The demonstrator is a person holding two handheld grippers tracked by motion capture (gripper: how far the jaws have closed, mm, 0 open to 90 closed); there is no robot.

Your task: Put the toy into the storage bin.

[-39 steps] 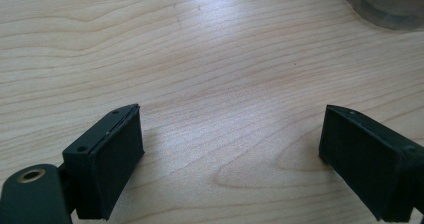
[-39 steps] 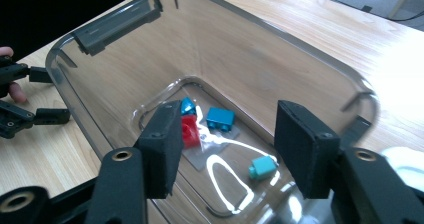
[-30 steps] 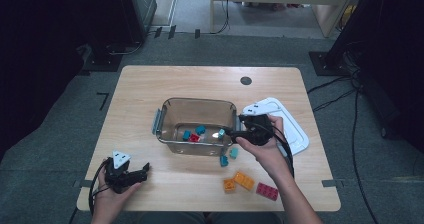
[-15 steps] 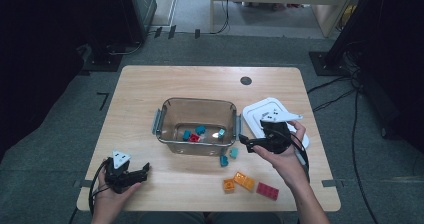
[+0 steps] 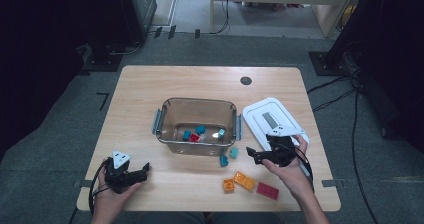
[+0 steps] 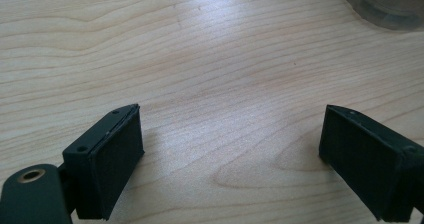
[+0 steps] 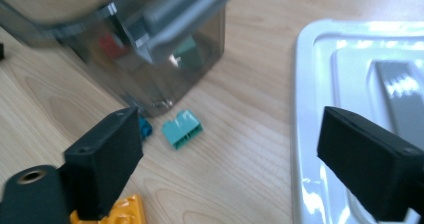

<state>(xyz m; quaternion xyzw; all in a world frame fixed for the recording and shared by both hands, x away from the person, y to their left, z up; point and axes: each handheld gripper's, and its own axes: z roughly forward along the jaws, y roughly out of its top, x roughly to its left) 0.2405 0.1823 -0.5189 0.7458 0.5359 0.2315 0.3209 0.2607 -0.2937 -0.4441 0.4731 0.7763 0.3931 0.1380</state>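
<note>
A clear brown tub [image 5: 172, 115] in the middle of the table holds a few teal and red bricks [image 5: 194, 134]. My right gripper [image 5: 252, 155] is open and empty, low over the table between the tub and the white lid [image 5: 272, 115], jaws pointing left. In the right gripper view a teal brick [image 7: 182, 128] lies ahead by the tub's corner [image 7: 165, 79], with a blue brick [image 7: 146, 129] partly behind one jaw and an orange brick [image 7: 120, 211] at the bottom. My left gripper [image 5: 143, 169] rests open at the front left; in its own view the gripper [image 6: 230, 159] stands over bare wood.
On the table in front of the tub lie a teal brick [image 5: 233, 152], a blue one [image 5: 223, 160], two orange ones [image 5: 239, 182] and a red one [image 5: 268, 190]. The lid [image 7: 360, 84] lies right of the tub. The tub's edge [image 6: 390, 4] shows far off.
My right gripper has drawn back from the tub's right rim, moving right and toward the person, down beside the lid's front corner. The left gripper has not moved.
</note>
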